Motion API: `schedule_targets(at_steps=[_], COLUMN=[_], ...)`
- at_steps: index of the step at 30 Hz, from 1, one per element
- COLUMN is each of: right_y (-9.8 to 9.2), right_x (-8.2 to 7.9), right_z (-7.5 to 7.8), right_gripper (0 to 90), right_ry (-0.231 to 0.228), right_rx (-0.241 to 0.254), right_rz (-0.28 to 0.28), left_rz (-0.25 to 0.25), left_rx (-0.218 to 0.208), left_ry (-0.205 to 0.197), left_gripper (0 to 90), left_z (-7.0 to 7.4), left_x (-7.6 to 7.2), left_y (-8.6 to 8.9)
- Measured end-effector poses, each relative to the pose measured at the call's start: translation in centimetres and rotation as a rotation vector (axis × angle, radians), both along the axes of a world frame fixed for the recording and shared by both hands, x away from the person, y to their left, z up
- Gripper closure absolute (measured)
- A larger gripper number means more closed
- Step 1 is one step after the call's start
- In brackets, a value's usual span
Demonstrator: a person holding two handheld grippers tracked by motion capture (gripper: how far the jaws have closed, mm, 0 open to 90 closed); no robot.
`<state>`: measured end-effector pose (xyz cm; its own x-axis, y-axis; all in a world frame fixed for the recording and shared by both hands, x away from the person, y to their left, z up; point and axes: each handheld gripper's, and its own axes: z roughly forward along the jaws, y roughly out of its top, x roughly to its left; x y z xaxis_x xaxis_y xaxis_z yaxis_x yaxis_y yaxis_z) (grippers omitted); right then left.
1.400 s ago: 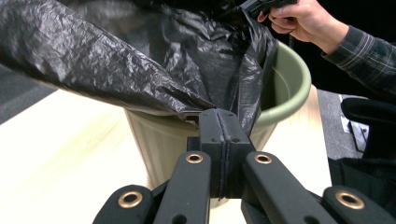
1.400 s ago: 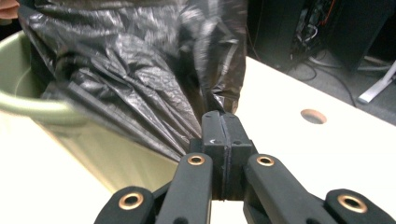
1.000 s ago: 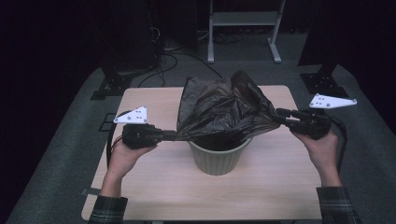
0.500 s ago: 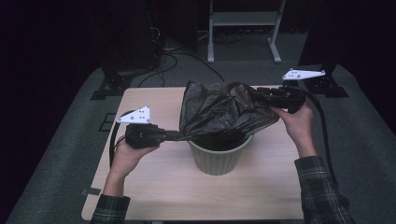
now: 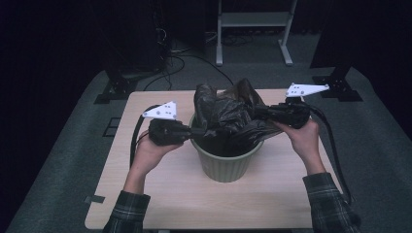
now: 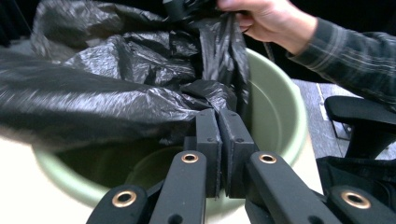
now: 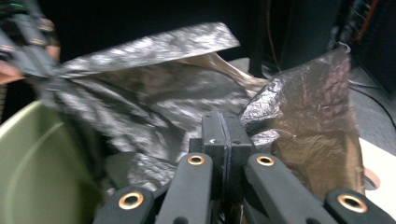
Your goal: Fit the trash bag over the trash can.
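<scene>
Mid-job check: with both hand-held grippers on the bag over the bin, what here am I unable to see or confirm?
- Bottom of the green bin: high view, covered by the black bag.
- Bag's rim edge: left gripper view, motion-blurred at left.
- Film between the right hand-held gripper pads: right gripper view, jaws pressed together hide it.
- Left hand-held gripper tips: high view, buried in bag folds.

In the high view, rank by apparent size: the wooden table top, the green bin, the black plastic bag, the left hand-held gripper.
1. Light wooden table top
2. Round pale green plastic bin and crumpled black plastic bag: look alike, unranked
3. Left hand-held gripper, smallest
</scene>
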<state>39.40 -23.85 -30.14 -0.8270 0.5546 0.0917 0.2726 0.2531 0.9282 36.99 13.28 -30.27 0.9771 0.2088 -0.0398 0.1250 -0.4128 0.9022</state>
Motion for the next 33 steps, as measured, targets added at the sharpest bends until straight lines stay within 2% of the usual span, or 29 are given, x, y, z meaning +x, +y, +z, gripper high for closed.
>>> schedule_targets(at_steps=[4,6,10,13,15,20,22,26,29,33], right_y=[0.9,1.3,2.4,2.8,2.9,3.2,3.4,3.9,4.4,4.9], right_x=[-1.1,-1.5,-2.4,-2.7,-2.8,-3.7,-4.1,-5.0,-5.5,-6.2], right_z=[-0.1,-0.3,-0.6,-0.8,-0.9,-0.9,-0.8,-0.7,-0.8,-1.0], right_gripper=[90.0,90.0,90.0,90.0,90.0,90.0,90.0,90.0,90.0,90.0], right_ry=[-0.01,-0.009,-0.009,-0.004,-0.004,-0.01,-0.019,-0.03,-0.04,-0.044], right_rx=[0.026,0.031,0.005,0.001,0.002,0.005,0.006,0.02,0.009,0.021], right_rz=[0.054,0.079,0.124,0.145,0.158,0.197,0.208,0.24,0.251,0.273], left_rz=[-0.007,0.006,0.035,0.067,0.097,0.153,0.153,0.147,0.154,0.164], left_rx=[0.043,0.062,0.072,0.05,0.017,-0.027,-0.051,-0.067,-0.072,-0.065], left_ry=[0.017,0.019,0.015,0.008,0.012,0.01,0.015,0.007,0.029,0.077], left_gripper=[84.4,83.6,74.2,66.1,58.8,50.3,49.6,48.0,46.2,43.2], left_z=[-0.6,-0.7,-0.8,-0.6,-0.2,1.0,1.5,2.3,2.4,2.0], left_x=[0.8,1.0,1.1,1.2,1.5,2.3,2.5,2.7,3.1,3.8], left_y=[-1.6,-2.1,-2.0,-1.3,-0.5,1.0,1.2,0.2,-0.6,-1.6])
